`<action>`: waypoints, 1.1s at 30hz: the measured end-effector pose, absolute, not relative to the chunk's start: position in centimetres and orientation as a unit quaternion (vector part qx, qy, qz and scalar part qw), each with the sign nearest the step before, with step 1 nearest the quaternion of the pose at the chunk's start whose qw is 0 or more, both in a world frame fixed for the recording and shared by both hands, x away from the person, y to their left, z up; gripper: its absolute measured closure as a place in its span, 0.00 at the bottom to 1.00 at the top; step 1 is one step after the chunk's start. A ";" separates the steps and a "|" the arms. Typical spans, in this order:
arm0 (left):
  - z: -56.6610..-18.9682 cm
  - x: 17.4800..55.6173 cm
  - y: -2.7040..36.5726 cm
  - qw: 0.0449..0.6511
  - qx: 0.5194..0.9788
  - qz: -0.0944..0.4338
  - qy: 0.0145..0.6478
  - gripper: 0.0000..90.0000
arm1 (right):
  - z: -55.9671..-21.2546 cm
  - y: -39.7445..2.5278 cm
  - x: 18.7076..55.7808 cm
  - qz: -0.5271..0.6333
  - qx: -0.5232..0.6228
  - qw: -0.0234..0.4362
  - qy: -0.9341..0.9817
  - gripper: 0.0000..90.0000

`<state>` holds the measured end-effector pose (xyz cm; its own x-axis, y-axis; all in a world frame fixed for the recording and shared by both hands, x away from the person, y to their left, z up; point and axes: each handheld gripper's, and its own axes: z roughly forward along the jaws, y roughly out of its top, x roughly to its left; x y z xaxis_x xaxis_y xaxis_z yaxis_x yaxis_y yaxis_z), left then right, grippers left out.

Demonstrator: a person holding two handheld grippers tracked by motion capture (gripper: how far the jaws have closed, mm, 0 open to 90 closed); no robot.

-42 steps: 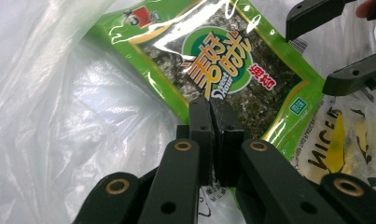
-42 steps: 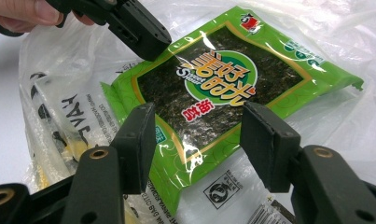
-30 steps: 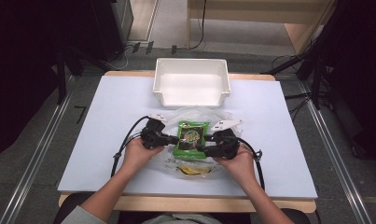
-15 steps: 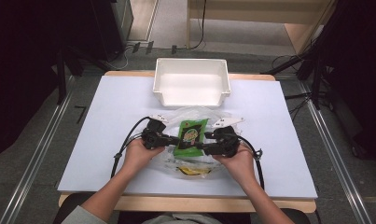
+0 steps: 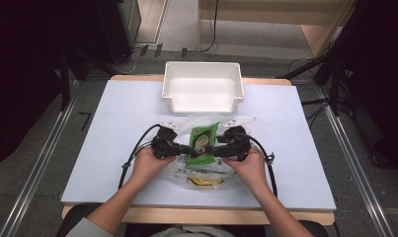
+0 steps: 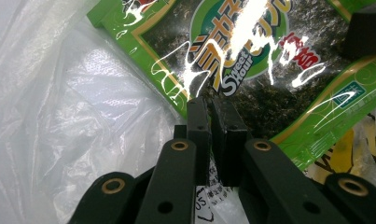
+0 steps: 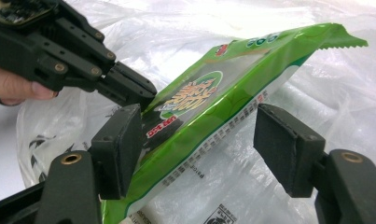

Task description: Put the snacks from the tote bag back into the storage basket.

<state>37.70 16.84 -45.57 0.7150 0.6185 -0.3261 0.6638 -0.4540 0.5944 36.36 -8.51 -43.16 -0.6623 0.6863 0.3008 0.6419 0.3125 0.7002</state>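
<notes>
A green seaweed snack packet (image 5: 201, 140) is held tilted over a crumpled clear plastic bag (image 5: 206, 173) at the table's near middle. My left gripper (image 5: 183, 148) comes in from the left and is shut on the packet's edge (image 6: 251, 60); its jaws (image 6: 209, 109) are pressed together. In the right gripper view that same gripper (image 7: 141, 93) pinches the packet (image 7: 223, 98) at its far side. My right gripper (image 7: 199, 135) is open around the packet's near end, and its left pad (image 7: 120, 140) touches the packet. A hand holds each gripper.
A white, empty-looking bin (image 5: 202, 86) stands at the back middle of the pale table (image 5: 112, 128). A yellow packet (image 5: 204, 181) lies inside the plastic bag near the front edge. Black cables (image 5: 132, 153) trail from both grippers.
The green packet has turned and tipped up slightly, shifting a little away from the person. Both hands stay close together at the bag.
</notes>
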 end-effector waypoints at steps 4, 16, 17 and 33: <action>-45.6 37.7 16.8 0.362 0.852 -0.031 0.377 0.97 | -43.0 -8.3 37.0 0.416 0.422 0.021 0.806 0.38; -45.7 37.7 16.8 0.362 0.852 -0.030 0.376 0.96 | -43.3 -7.2 38.7 0.398 0.434 0.012 0.808 0.42; -45.7 37.7 16.8 0.362 0.852 -0.030 0.376 0.96 | -43.3 -7.2 38.7 0.398 0.434 0.012 0.808 0.42; -45.6 37.8 17.0 0.365 0.850 -0.033 0.379 0.91 | -43.5 -7.2 38.8 0.382 0.422 -0.007 0.822 0.51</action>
<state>37.83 16.99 -45.64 0.7104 0.6200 -0.3331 0.6686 -0.4467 0.5945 38.79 -7.24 -43.52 -0.6444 0.6878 0.3343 0.6989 0.3523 0.6224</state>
